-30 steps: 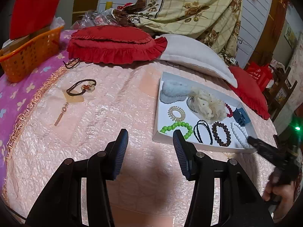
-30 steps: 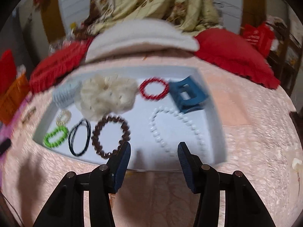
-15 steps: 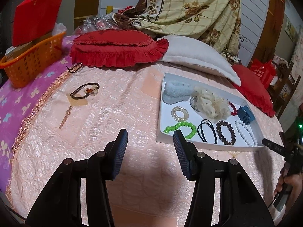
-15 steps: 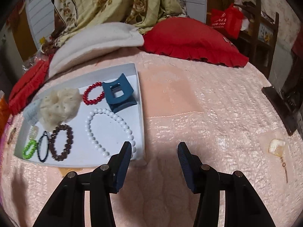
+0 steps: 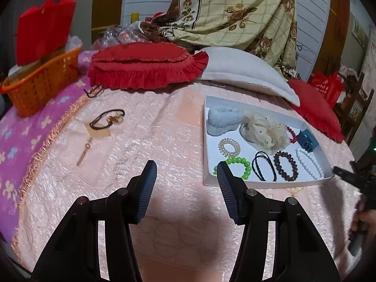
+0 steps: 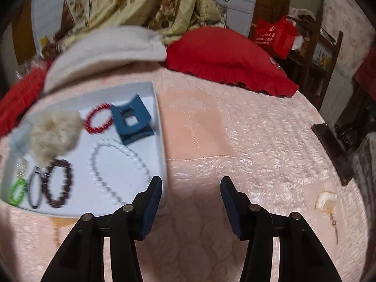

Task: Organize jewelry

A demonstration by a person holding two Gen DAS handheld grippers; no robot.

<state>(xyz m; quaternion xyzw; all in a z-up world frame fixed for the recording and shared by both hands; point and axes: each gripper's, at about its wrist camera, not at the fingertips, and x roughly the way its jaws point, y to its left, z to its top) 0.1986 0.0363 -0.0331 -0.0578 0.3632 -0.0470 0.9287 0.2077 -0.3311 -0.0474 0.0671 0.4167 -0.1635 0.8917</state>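
Standing beside the bed, left wrist view first. The left gripper (image 5: pixel 185 171) hangs above the pink quilted bedspread (image 5: pixel 145 141), jaws spread wide, nothing between them. The white tray (image 5: pixel 235 183) lies just to its right, already holding a pale blue scrunchie (image 5: pixel 223 119), a cream scrunchie (image 5: pixel 265 129), a clear spiral hair tie (image 5: pixel 229 144), a green bead bracelet (image 5: pixel 237 164), a black cord loop (image 5: pixel 263 166), a brown bead bracelet (image 5: pixel 285 165), a white bead necklace (image 5: pixel 309 162), a red bead bracelet (image 5: pixel 291 134) and a blue claw clip (image 5: pixel 306 138). Well apart on the left lie a dark cord necklace with a round pendant (image 5: pixel 107 121) resting on a tan card, and below it a slim dangling earring (image 5: pixel 84 151). An orange basket (image 5: pixel 40 82) stands far left.

Right wrist view, somewhat blurred. The right gripper (image 6: pixel 191 185) is also wide open and empty, its left finger just over the tray's near right corner. Far right on the bedspread lies a small pale pendant on a card (image 6: pixel 326 203), apart from everything.

Judgement: these loose pieces look light and limp. The cord would drape, so pinching near the pendant seems safest. The earring lies flat in soft quilting and may need a low, shallow pinch across its stem.
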